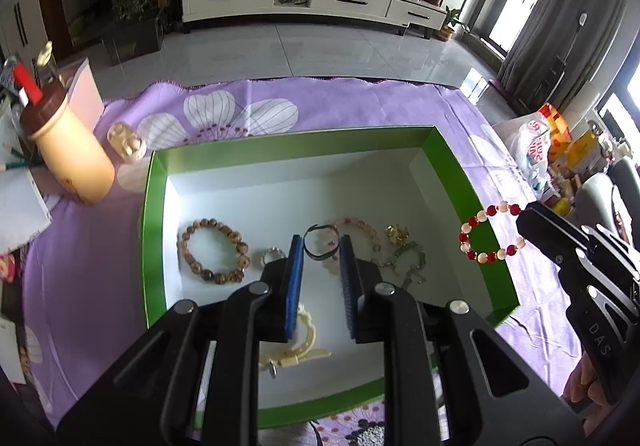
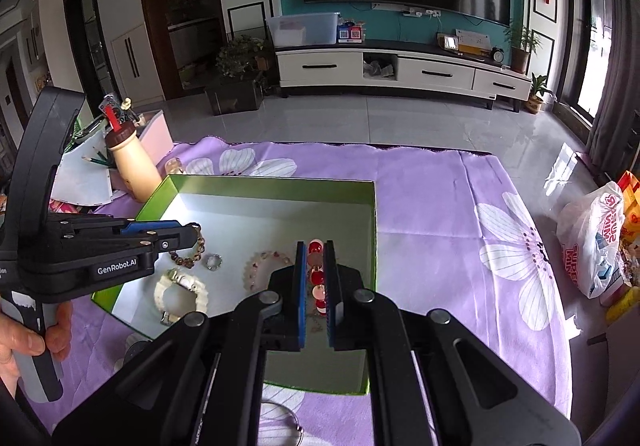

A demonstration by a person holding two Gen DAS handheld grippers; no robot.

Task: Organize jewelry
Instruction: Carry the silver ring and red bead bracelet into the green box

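Right gripper (image 2: 316,282) pinches red-and-white bead bracelet (image 1: 493,232) above right wall of green box (image 1: 460,181); far half of box floor bare. Left gripper (image 1: 321,266) jaws parted, holding nothing (cream bracelet (image 1: 296,350) partly hidden beneath)

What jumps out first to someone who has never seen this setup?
A red and white bead bracelet dangles from the right claw above the green box's right edge. Inside the box lie a brown bead bracelet and other jewelry, under the open left claw.
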